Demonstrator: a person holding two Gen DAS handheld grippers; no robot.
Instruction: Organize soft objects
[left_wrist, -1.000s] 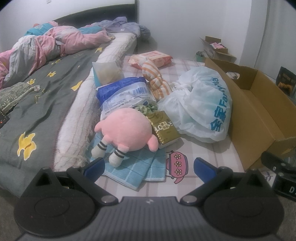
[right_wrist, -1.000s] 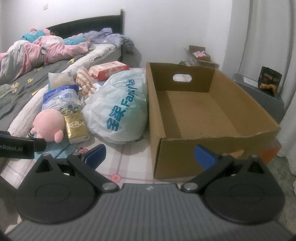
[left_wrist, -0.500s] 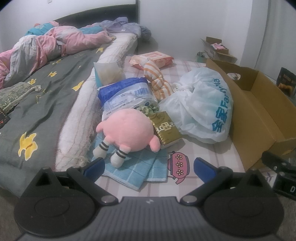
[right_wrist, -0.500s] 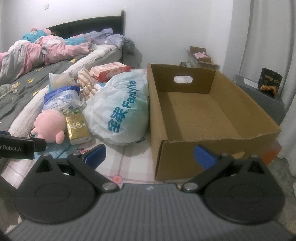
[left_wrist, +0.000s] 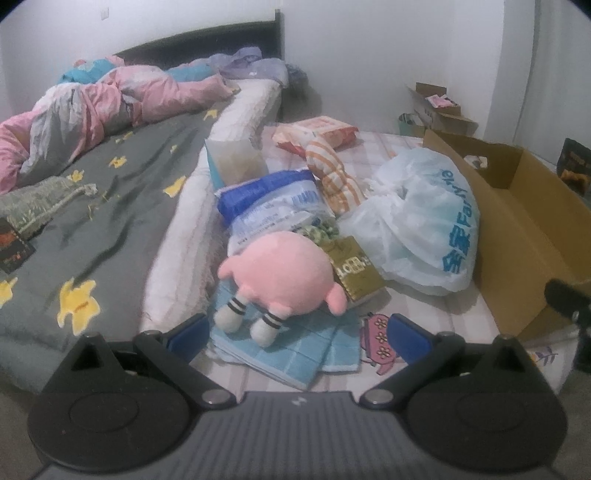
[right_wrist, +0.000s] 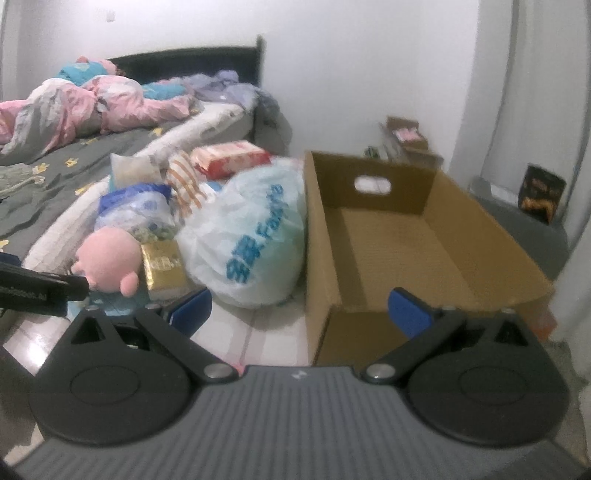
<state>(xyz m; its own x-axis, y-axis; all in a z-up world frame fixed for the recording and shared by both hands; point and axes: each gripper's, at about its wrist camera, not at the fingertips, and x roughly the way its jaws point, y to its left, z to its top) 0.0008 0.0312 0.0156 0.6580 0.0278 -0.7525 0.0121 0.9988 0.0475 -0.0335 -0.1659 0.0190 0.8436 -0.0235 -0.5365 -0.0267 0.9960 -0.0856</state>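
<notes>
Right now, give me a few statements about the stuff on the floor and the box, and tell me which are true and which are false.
1. The cardboard box has nothing inside it. True.
2. The pink plush toy lies partly on a folded blue towel. True.
3. The left gripper is shut on the plush toy. False: it is open, short of the toy and holding nothing.
4. The white plastic bag sits inside the box. False: it lies on the floor against the box's outer wall.
5. The right gripper is open and holds nothing. True.
</notes>
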